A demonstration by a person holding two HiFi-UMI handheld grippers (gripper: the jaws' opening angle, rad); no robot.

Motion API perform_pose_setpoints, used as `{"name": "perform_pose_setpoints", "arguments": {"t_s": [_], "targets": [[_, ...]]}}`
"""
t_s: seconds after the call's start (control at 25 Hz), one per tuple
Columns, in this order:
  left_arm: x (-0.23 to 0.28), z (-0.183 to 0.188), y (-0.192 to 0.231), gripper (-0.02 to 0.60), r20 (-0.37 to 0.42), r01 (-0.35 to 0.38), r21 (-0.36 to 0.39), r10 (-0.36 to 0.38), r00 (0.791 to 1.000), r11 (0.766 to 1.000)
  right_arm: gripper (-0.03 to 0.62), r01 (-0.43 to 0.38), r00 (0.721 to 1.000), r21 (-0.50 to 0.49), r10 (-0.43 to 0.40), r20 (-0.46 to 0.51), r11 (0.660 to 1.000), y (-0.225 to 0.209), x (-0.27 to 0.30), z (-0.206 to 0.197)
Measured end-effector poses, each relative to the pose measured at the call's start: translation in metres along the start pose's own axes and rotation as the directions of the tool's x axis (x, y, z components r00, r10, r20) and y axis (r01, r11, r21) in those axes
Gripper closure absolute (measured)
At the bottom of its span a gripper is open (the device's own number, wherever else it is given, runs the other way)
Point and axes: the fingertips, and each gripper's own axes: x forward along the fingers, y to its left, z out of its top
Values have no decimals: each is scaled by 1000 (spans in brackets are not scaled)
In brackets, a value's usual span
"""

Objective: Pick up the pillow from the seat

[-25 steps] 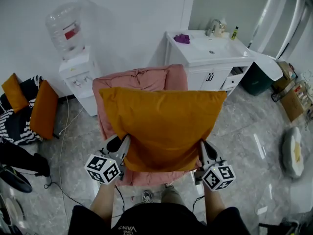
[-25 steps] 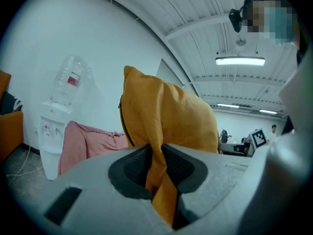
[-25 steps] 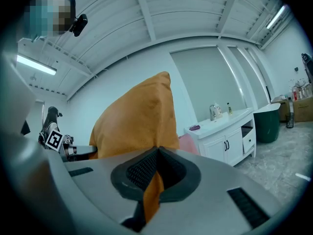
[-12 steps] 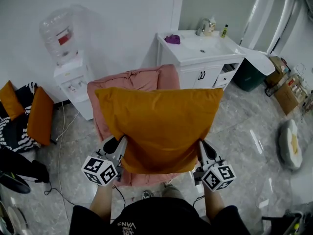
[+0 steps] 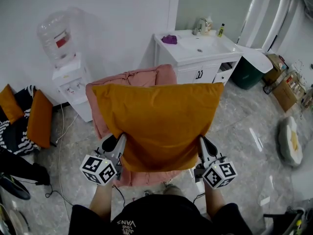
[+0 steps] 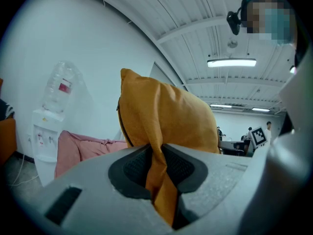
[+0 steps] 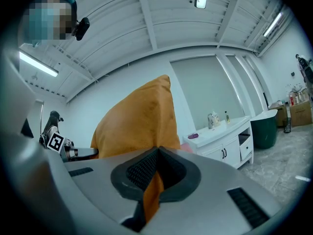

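Overhead, the orange pillow (image 5: 156, 124) is held up broad and flat between the two grippers. It covers most of the pink seat (image 5: 131, 77), whose rumpled backrest shows behind the pillow's top edge and whose front rim peeks out under its lower hem. The left gripper (image 5: 119, 145) is clenched on the pillow's lower left corner. In the left gripper view a thick fold of orange cloth is pinched between the dark ribbed pads (image 6: 134, 165), and the cloth keeps the jaws slightly apart while the rest of the pillow rises upright just beyond them. The right gripper (image 5: 201, 146) grasps the lower right corner. In the right gripper view its jaws are almost together on a thin strip of the same fabric, which hangs down through the gap, and the pillow's body stands directly ahead. Behind the seat a water dispenser (image 5: 68, 80) stands against the wall at left. A white vanity (image 5: 215, 62) with a purple cloth (image 5: 169, 39) on its top stands at right. Two more orange cushions (image 5: 39, 119) lean at the far left.
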Motion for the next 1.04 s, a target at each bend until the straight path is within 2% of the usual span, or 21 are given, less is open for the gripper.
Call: {"name": "perform_pose_setpoints", "arguments": {"t_s": [1.04], "targets": [[4,7,1,500,12,-9,-2,9,1000,1000,588,-6,1000,10,6,8,1000,-3,7,5]]}}
